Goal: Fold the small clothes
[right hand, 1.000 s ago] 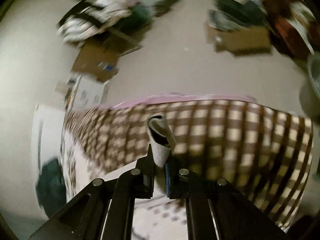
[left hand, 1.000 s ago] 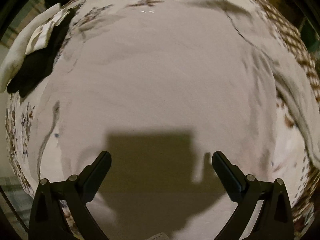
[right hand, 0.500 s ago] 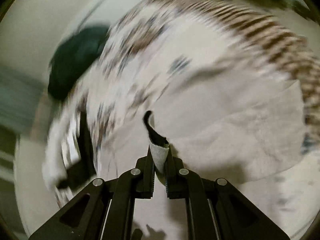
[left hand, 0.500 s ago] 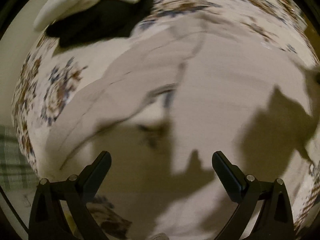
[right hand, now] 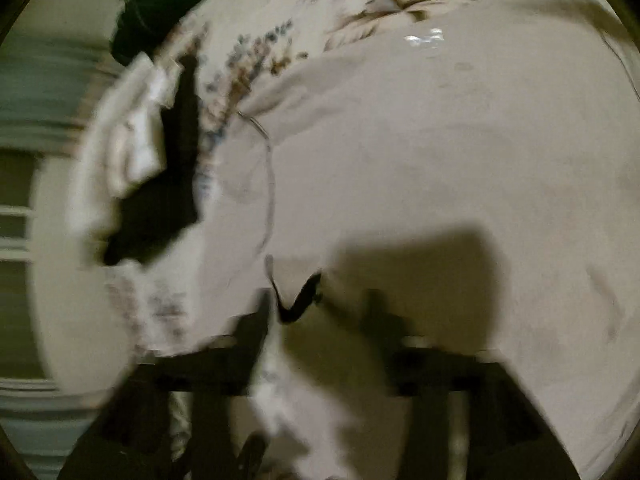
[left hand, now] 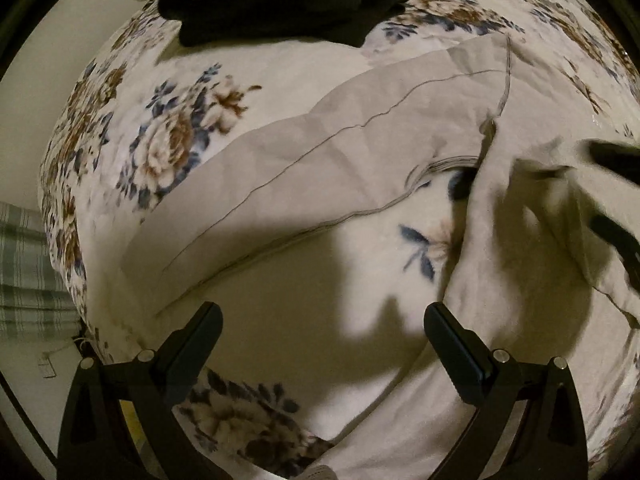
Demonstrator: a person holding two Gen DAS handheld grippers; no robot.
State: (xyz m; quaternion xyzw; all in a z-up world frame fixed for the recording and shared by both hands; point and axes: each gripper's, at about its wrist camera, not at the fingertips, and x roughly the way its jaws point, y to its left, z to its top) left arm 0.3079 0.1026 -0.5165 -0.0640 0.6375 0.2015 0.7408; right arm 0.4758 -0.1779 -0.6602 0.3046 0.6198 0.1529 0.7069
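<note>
Beige cloth, the garment (left hand: 340,160) being folded, lies spread on a bed covered by a floral blanket (left hand: 168,148), which gives it a broad soft surface to be flattened and creased on. In the left wrist view one long stitched part of it runs diagonally across the blanket, while another part is bunched toward the right, so the fold looks only partly made.

The left gripper (left hand: 324,344) hovers over the blanket with its jaws wide apart and nothing between them; it points steeply down, probably readied to take an edge of the garment or press it flat.

The right gripper (right hand: 320,320) is heavily blurred in its own view. Its jaws are opening, and a flap of the beige cloth with a dark fold in it (right hand: 292,304) sits between them, apparently no longer pinched; this reads as a release, laying the carried edge over the rest of the garment. In the left view the same gripper (left hand: 612,200) shows as a dark smear at the right edge, above the bunched cloth.

A pile of black and white clothes (left hand: 280,4) rests at the far side of the bed, well apart from the garment, likely kept out of the folding area.
</note>
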